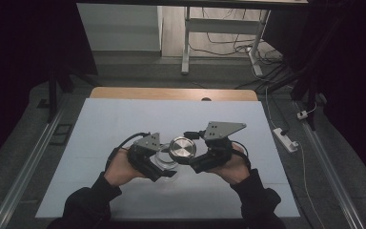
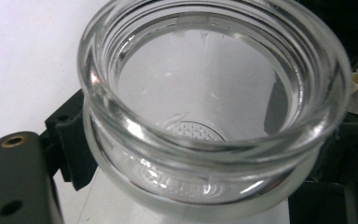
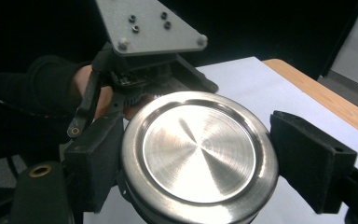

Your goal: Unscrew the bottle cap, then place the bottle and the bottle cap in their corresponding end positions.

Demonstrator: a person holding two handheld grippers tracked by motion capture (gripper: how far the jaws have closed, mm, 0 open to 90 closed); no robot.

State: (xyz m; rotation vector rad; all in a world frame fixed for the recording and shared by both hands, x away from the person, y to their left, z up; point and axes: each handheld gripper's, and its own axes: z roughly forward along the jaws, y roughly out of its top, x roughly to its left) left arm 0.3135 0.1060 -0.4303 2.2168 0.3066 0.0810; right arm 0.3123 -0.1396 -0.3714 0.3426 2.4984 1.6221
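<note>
Two hand-held grippers, apparently gripping jar (image 2: 209, 116) and lid (image 3: 198, 154)

Dark long sleeves (image 1: 88, 200) cover the person's forearms to the wrists. The left tongs (image 1: 164, 164) and right tongs (image 1: 190, 162) are black, blocky tools, each topped by a grey three-cornered plate (image 1: 221, 129) studded with small screws, with a black cable (image 1: 124, 141) looping away. Brass-coloured fittings (image 3: 39, 170) dot the bodies.

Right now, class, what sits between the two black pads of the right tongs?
A round steel lid: in the right gripper view the pads press on its rim from either side, above the white table.
</note>
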